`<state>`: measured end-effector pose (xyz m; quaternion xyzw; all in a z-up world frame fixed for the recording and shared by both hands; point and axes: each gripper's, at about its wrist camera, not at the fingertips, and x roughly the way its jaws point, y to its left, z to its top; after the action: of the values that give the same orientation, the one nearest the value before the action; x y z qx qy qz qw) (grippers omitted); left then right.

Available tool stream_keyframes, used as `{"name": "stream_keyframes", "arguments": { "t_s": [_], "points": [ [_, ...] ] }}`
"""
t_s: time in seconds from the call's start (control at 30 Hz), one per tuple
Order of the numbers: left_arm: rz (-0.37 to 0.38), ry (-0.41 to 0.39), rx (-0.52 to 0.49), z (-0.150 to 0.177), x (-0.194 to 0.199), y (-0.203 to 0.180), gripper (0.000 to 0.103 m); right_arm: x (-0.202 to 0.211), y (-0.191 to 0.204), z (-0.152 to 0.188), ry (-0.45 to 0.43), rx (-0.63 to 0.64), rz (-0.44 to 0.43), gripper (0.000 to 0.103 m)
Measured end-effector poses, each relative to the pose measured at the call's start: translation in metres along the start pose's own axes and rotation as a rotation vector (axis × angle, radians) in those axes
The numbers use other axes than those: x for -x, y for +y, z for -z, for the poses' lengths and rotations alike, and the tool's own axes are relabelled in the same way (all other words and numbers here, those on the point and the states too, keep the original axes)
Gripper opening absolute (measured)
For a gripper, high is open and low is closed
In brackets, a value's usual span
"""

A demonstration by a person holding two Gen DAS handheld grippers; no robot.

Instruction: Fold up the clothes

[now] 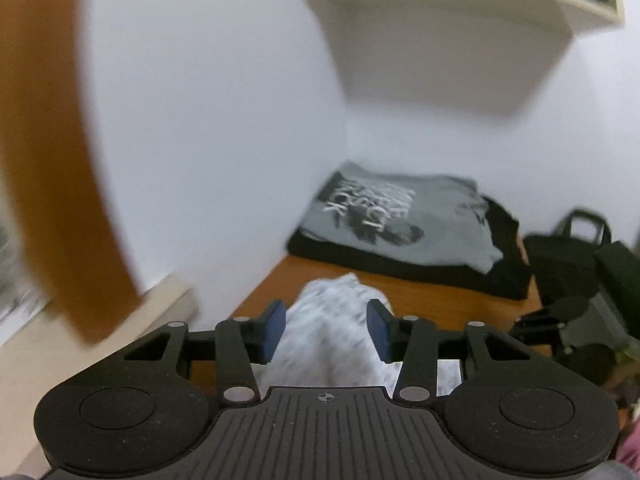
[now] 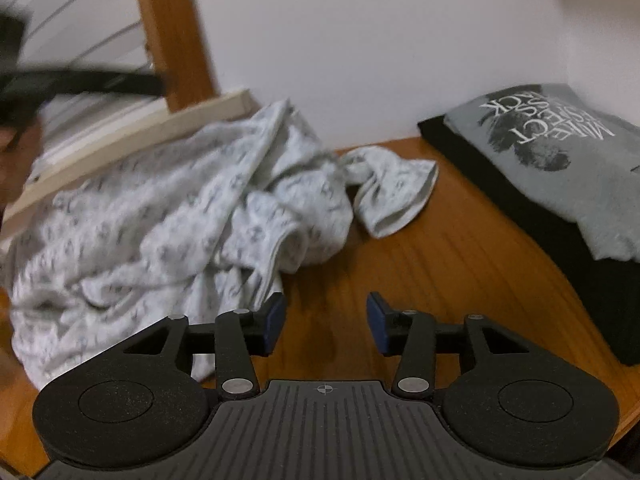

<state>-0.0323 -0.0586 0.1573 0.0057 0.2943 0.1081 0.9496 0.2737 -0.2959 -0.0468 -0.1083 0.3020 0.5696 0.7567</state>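
- Right gripper (image 2: 326, 322) jaws apart, nothing between; above wooden table (image 2: 440, 280)
- Crumpled white patterned garment (image 2: 168, 216) left of gripper, on table
- Folded grey printed shirt (image 2: 560, 160) on black garment (image 2: 520, 216), right of gripper

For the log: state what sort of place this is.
Likely a room at home: a wooden table against a white wall, folded T-shirts stacked on it, a crumpled patterned garment, and a wall shelf.
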Motion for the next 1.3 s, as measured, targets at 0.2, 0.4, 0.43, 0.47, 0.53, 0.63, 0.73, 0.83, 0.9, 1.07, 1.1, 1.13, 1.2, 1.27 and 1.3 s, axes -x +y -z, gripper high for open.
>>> {"name": "stream_keyframes", "arguments": {
  "t_s": [0.2,0.4,0.43,0.47,0.53,0.63,0.73,0.83,0.9,1.07,1.1,1.13,1.2,1.27,1.3],
  "points": [
    [-0.031,0.130,-0.116,0.001,-0.057,-0.023,0.081,-0.001,-0.001,-0.008,-0.024,-0.010,-0.011,0.046],
    [-0.044,0.192,-0.160,0.009,-0.081,-0.028,0.014,-0.004,0.003,-0.011,-0.015,0.000,-0.012,0.046],
    [-0.043,0.179,-0.147,0.011,-0.075,-0.023,0.013,-0.004,0.005,-0.010,-0.013,0.007,-0.010,0.046],
    [-0.049,0.154,-0.130,0.011,-0.062,-0.016,0.012,-0.004,0.006,-0.010,-0.013,0.014,-0.008,0.046],
    [-0.070,0.104,-0.094,0.013,-0.033,0.000,0.012,-0.003,0.009,-0.011,-0.024,0.019,-0.005,0.046],
    [-0.109,0.046,-0.046,0.021,0.014,0.024,0.011,-0.002,0.014,-0.018,-0.065,0.008,-0.011,0.046],
    [-0.144,0.010,0.004,0.035,0.053,0.045,0.011,-0.006,0.025,-0.030,-0.111,0.006,-0.031,0.046],
    [-0.167,0.007,0.036,0.053,0.078,0.058,0.011,-0.019,0.039,-0.041,-0.127,0.007,-0.074,0.046],
    [-0.174,0.008,0.051,0.065,0.088,0.063,0.011,-0.032,0.053,-0.049,-0.125,0.014,-0.110,0.046],
    [-0.159,0.015,0.083,0.082,0.094,0.066,0.011,-0.064,0.084,-0.059,-0.105,0.045,-0.161,0.047],
    [-0.150,0.016,0.086,0.085,0.096,0.067,0.011,-0.068,0.089,-0.061,-0.110,0.054,-0.161,0.047],
    [-0.142,0.017,0.089,0.088,0.098,0.068,0.011,-0.069,0.092,-0.063,-0.122,0.062,-0.162,0.047],
    [-0.131,0.019,0.088,0.091,0.101,0.069,0.011,-0.069,0.096,-0.066,-0.152,0.075,-0.168,0.047],
    [-0.118,0.019,0.087,0.094,0.101,0.067,0.011,-0.069,0.100,-0.072,-0.170,0.084,-0.173,0.046],
    [-0.112,0.019,0.088,0.095,0.100,0.066,0.011,-0.070,0.101,-0.075,-0.173,0.093,-0.175,0.046]
  ]
}}
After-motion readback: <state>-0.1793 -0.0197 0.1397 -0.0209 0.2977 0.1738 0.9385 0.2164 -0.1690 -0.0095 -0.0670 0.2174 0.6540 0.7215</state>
